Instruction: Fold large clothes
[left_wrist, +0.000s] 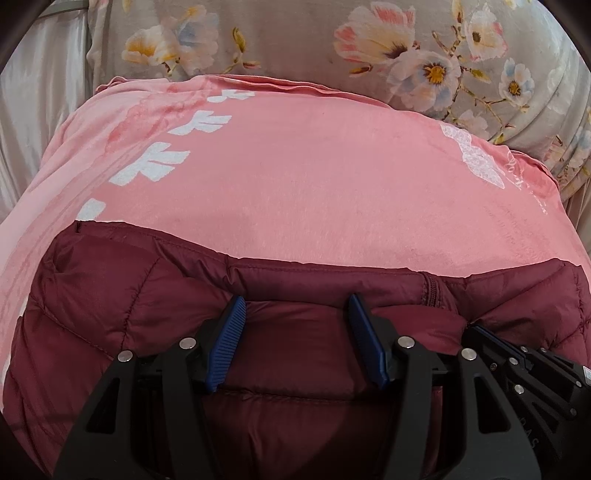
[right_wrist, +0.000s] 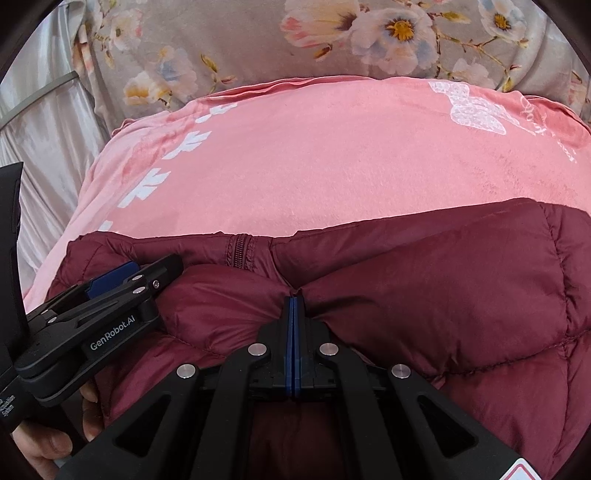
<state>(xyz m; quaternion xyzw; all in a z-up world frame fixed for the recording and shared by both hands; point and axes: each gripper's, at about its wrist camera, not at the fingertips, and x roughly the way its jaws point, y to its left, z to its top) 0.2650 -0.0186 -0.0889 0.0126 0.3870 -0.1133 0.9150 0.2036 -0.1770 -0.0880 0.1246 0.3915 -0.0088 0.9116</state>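
Pinched a fold of the maroon jacket (right_wrist: 424, 295) between the right gripper (right_wrist: 294, 295)'s closed fingers (right_wrist: 289, 332); held the left gripper (left_wrist: 295, 306) about half open, fingers (left_wrist: 227, 336) pressed on a puffy panel, grip not certain. Lay on the pink blanket (left_wrist: 295, 177), zipper (right_wrist: 239, 251) pointing away, long axis side to side.

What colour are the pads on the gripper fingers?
Blue, ribbed pads on black fingers; clearest in the left wrist view, where they stand apart over the maroon jacket.
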